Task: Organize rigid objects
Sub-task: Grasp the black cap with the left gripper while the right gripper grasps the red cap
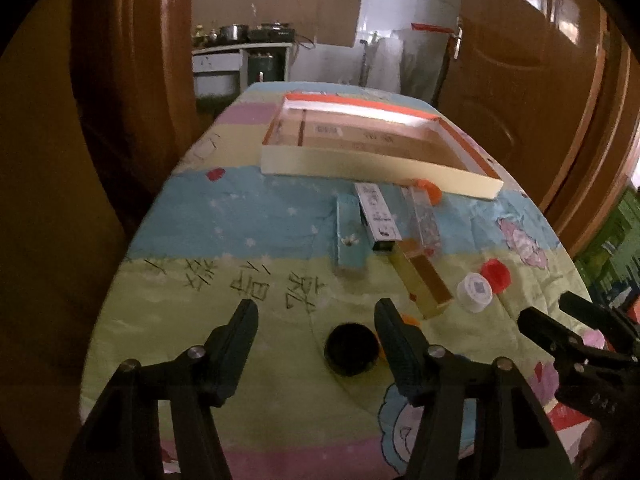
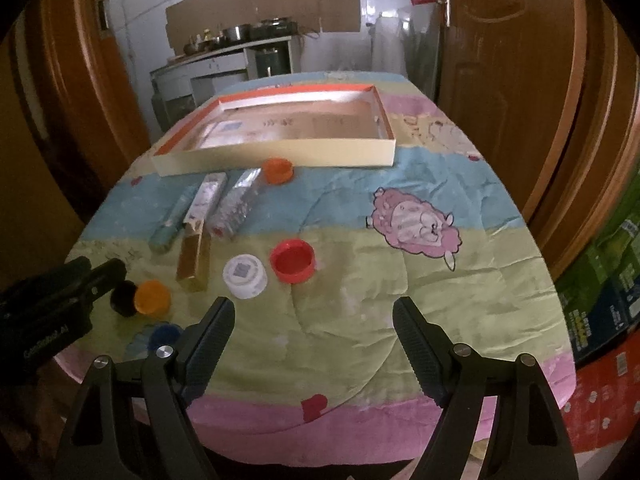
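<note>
Four slim rectangular boxes lie side by side on the quilted, cartoon-printed cloth [image 2: 360, 300], their long axes running from the near edge toward the shallow tray [image 2: 280, 156] at the far end. From left to right in the right wrist view: a pale blue box [image 2: 170, 220], a white printed box [image 2: 206, 200], a glossy clear-wrapped box [image 2: 236, 204], and nearer than those, a yellow-and-gold box [image 2: 194, 260] whose far end touches the white one. The tray is thin cream card with an orange rim, open on top, its long side lying across the table.

Round plastic caps are scattered about: an orange one [image 2: 277, 171] just before the tray, a red one [image 2: 292, 260] with its hollow up, a white ribbed one [image 2: 245, 276] just beside it, then an amber cap [image 2: 152, 298] touching a black cap [image 2: 123, 298].

Only the right wrist view shows a dark blue cap [image 2: 164, 336] and the pink sheep print [image 2: 416, 228]; the left wrist view shows handwritten characters [image 1: 240, 280] on the cloth.

The left gripper [image 1: 316, 316] hangs spread above the black cap, nothing between its ribbed black fingers. The right gripper [image 2: 314, 312] is likewise spread wide over bare cloth.
</note>
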### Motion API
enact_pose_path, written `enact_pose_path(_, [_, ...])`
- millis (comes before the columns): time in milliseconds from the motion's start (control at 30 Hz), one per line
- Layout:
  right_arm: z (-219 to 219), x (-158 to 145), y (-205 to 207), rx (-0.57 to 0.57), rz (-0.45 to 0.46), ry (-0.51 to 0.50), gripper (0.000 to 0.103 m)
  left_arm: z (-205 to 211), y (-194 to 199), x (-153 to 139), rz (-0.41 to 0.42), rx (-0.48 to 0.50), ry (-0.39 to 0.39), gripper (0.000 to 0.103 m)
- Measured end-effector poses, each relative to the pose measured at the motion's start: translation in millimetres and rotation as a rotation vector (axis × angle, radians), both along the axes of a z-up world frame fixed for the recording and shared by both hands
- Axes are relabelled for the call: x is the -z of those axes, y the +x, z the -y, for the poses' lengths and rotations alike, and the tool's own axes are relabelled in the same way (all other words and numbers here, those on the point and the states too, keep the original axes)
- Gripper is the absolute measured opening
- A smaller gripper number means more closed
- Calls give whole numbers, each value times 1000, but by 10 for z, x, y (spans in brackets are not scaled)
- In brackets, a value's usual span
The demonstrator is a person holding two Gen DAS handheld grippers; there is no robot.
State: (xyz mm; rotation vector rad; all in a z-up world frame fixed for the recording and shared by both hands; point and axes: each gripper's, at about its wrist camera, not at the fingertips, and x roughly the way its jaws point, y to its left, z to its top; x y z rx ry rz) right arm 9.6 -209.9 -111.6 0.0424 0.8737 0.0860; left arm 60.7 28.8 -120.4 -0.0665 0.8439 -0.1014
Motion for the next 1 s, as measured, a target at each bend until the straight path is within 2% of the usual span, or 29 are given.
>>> enact_pose_path(233, [-45, 83, -20, -43, -7, 2, 82, 126, -135, 10, 23, 75, 14, 61])
enact_pose_path(333, [-60, 116, -11, -54, -18, 7, 82, 155, -136, 22, 24, 80, 43, 61])
enact_pose_path(533, [-66, 119, -14, -53, -14, 8, 82, 88, -235, 23, 30, 86, 21, 57])
enact_pose_path(667, [-73, 127, -26, -58, -19, 12, 82, 87, -310, 61, 27, 100, 52, 57])
enact_pose_path(767, [-81, 135, -29, -60, -23, 14, 82, 78, -290, 134, 11, 97, 65, 57])
enact_pose_path(1000, [-92, 144, -30, -63, -24, 17, 82, 49, -109, 190, 25, 88, 38, 57])
